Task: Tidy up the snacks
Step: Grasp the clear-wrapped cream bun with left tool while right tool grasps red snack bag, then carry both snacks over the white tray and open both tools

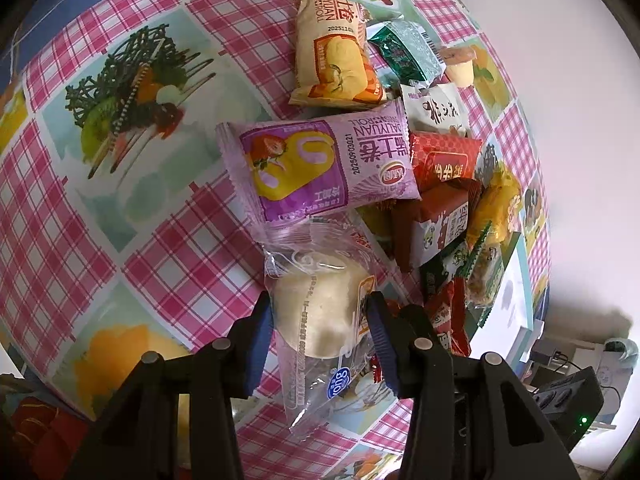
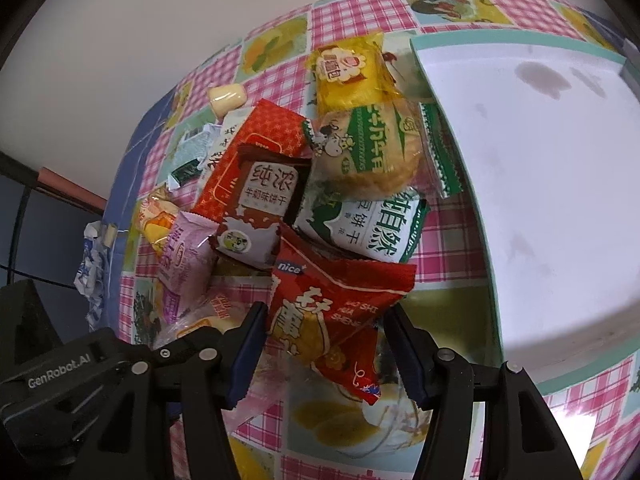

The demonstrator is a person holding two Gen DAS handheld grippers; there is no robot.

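Note:
A heap of wrapped snacks lies on a pink checked tablecloth (image 1: pixel 168 264). My left gripper (image 1: pixel 320 304) is shut on a clear packet with a pale round bun (image 1: pixel 312 292), its blue pads pressing both sides. Beyond it lie a purple Swiss roll packet (image 1: pixel 320 168) and an orange roll packet (image 1: pixel 336 56). My right gripper (image 2: pixel 326 316) stands open around a red "nice" packet (image 2: pixel 332 300), which lies between the fingers; the right pad is clear of it. Above are a brown-red biscuit pack (image 2: pixel 256 204), a green biscuit pack (image 2: pixel 372 232) and a yellow packet (image 2: pixel 352 72).
A white tray with a teal rim (image 2: pixel 492 280) stands just right of the heap. A small jelly cup (image 2: pixel 228 98) and a green foil packet (image 1: pixel 404 52) lie at the far side. The left gripper's body (image 2: pixel 60 372) sits close on the left. The table edge runs past the heap.

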